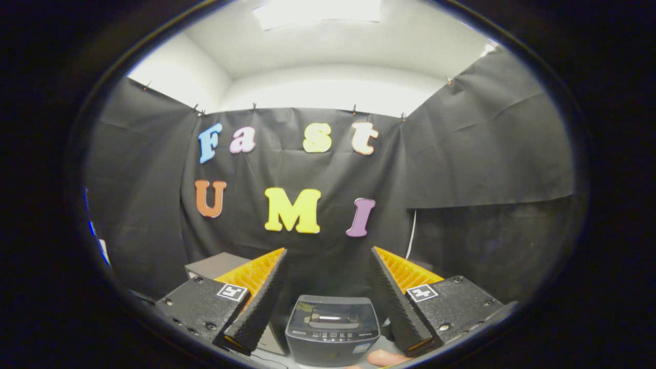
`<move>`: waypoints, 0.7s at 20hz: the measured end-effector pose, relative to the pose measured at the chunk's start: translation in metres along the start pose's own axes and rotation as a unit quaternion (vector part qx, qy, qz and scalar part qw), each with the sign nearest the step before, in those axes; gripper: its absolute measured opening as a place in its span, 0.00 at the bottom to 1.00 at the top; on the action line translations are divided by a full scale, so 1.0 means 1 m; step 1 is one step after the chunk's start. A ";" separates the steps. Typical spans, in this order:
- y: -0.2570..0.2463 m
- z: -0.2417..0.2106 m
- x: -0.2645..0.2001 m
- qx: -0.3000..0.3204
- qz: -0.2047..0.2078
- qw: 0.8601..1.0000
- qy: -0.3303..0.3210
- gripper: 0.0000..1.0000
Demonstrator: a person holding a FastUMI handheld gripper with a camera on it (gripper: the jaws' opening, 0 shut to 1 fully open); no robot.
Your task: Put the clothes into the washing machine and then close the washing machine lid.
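Claw (328, 251) held level and wide open, empty, washing machine (332, 329) low between its fingers.

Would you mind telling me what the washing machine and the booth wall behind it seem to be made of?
Washing machine, seen between the open claw fingers: probably moulded grey plastic, with a glossy, reflective lid, perhaps glass or clear plastic. Booth wall: matte black cloth, creased and clipped along its top.

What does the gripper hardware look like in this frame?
The gripper has two wedge-shaped fingers tapering forward, with finely ribbed inner faces and slotted ridged backs. Each sits on a flat black textured mount plate with screws and a small square black-and-white marker.
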State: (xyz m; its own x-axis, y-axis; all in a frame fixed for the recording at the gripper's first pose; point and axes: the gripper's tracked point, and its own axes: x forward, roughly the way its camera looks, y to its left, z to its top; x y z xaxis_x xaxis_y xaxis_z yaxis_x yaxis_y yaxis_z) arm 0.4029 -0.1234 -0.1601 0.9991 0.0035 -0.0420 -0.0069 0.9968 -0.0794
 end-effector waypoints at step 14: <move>-0.029 0.027 -0.001 -0.005 -0.051 0.996 -0.072 0.97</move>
State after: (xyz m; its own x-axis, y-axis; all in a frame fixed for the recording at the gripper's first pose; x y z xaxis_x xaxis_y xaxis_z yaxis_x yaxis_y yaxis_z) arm 0.4031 -0.1497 -0.1309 0.9903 -0.0856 0.1095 0.0953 0.9917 -0.0864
